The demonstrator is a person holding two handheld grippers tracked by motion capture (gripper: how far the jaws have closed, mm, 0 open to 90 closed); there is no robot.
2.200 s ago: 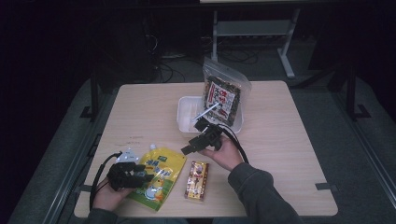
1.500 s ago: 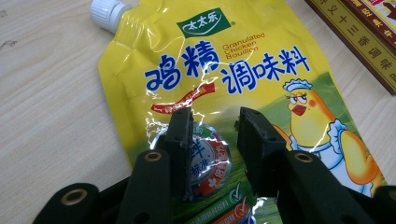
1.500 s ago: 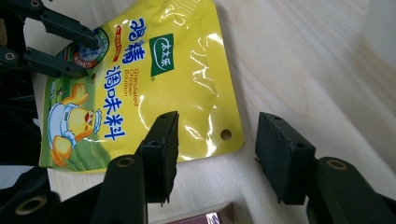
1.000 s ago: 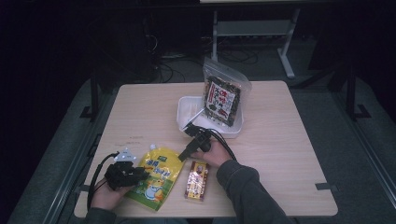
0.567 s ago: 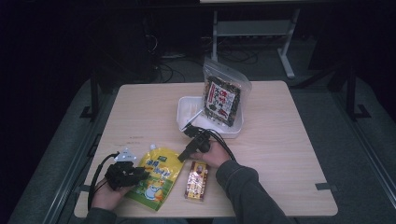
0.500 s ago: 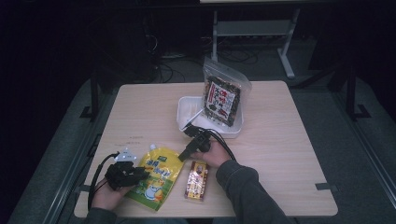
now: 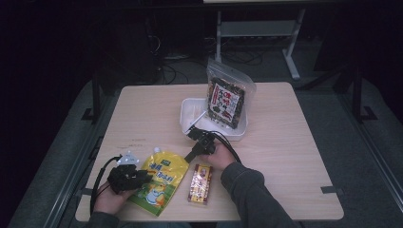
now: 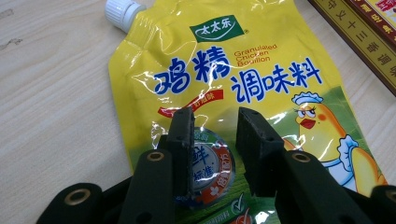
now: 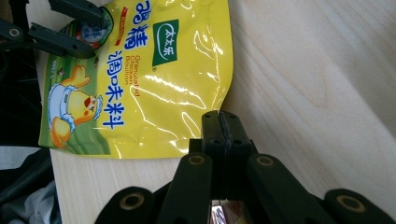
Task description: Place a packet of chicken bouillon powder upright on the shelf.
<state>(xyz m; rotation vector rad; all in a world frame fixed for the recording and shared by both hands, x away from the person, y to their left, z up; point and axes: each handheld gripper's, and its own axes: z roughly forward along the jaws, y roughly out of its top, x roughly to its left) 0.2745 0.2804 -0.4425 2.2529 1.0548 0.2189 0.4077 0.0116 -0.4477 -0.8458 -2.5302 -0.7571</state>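
A yellow spouted seasoning pouch (image 7: 161,183) lies flat near the table's front left, with its white cap (image 8: 122,11) pointing away. My left gripper (image 7: 145,176) reaches over the pouch's lower part. Its jaws (image 8: 215,121) stand a little apart above the printed face (image 8: 233,60), gripping nothing. My right gripper (image 7: 189,156) comes in from the pouch's far right side. Its jaws have just been closing, and the pads (image 9: 219,116) now meet on the pouch's edge (image 9: 140,84), which looks pinched between them.
A gold and brown snack box (image 7: 200,184) lies just right of the pouch. A white tray (image 7: 190,111) stands at the table's middle back, with a dark clear snack bag (image 7: 227,99) propped in it. The table's front edge is close to both hands.
My right hand has come from the tray toward me, down to the pouch's upper right edge, and has held there for the last second. My left hand has stayed in place.
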